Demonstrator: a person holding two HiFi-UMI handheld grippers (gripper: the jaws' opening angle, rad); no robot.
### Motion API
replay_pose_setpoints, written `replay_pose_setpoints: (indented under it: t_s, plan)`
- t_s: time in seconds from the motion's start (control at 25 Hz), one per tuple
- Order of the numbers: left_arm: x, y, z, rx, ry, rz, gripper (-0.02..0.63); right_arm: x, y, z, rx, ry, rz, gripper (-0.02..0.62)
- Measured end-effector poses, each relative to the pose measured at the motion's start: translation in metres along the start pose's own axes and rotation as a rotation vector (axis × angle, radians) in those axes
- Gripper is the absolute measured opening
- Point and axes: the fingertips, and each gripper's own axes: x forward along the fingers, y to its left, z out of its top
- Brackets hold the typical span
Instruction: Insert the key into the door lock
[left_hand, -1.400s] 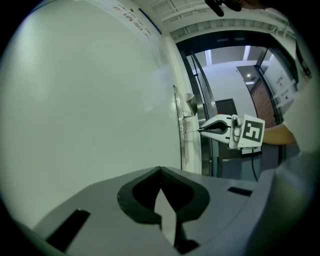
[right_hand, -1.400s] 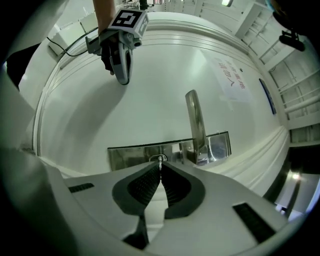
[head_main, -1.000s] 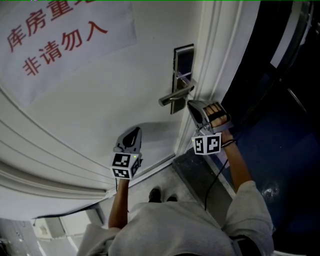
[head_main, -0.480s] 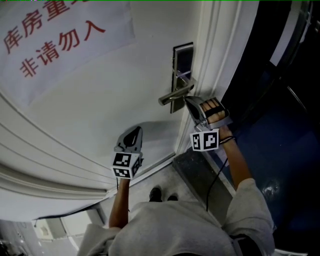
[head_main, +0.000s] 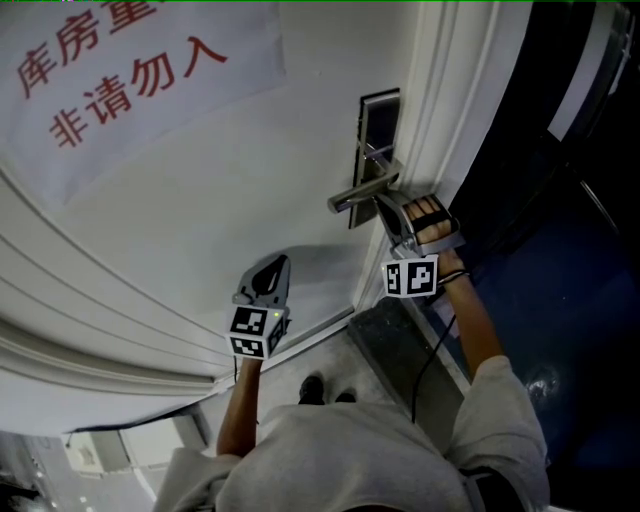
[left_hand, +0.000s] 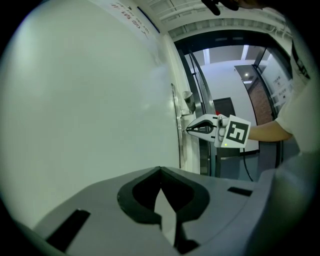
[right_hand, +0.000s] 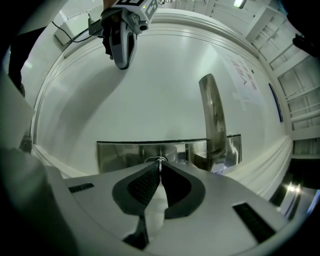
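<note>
A steel lock plate (head_main: 378, 125) with a lever handle (head_main: 358, 194) sits on the white door (head_main: 250, 190). My right gripper (head_main: 384, 204) reaches in level, just below the handle, with its tips at the plate. In the right gripper view the jaws are shut on a thin metal key (right_hand: 159, 161), whose tip is at the round keyhole in the lock plate (right_hand: 125, 152); the handle (right_hand: 214, 120) stands to the right. My left gripper (head_main: 271, 273) is shut and holds nothing, lower left of the lock and facing the bare door. The left gripper view shows the right gripper (left_hand: 196, 128) against the plate's edge.
A white paper sign with red characters (head_main: 130, 80) is stuck on the door at upper left. The door frame (head_main: 455, 110) runs just right of the lock, with a dark opening (head_main: 560, 200) beyond it. The person's shoes (head_main: 312, 390) stand on the floor below.
My right gripper has edged slightly closer to the lock plate under the handle. The left gripper has kept still. The head view has shifted a little.
</note>
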Motion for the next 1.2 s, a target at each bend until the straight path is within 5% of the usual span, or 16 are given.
replay_pose_setpoints:
  t_s: [0.44,0.64,1.2]
  plan:
    - [0.0,0.001,0.003,-0.001,-0.008,-0.002,0.017,-0.001,0.006,0.001,-0.003,-0.007,0.051,0.036]
    - [-0.001,0.0,0.005,0.002,-0.016,0.0,0.017,-0.002,0.018,0.001,-0.002,-0.007,0.111,0.147]
    - [0.0,-0.007,0.009,0.018,-0.017,-0.018,0.017,-0.041,0.009,-0.017,0.068,0.046,0.062,0.149]
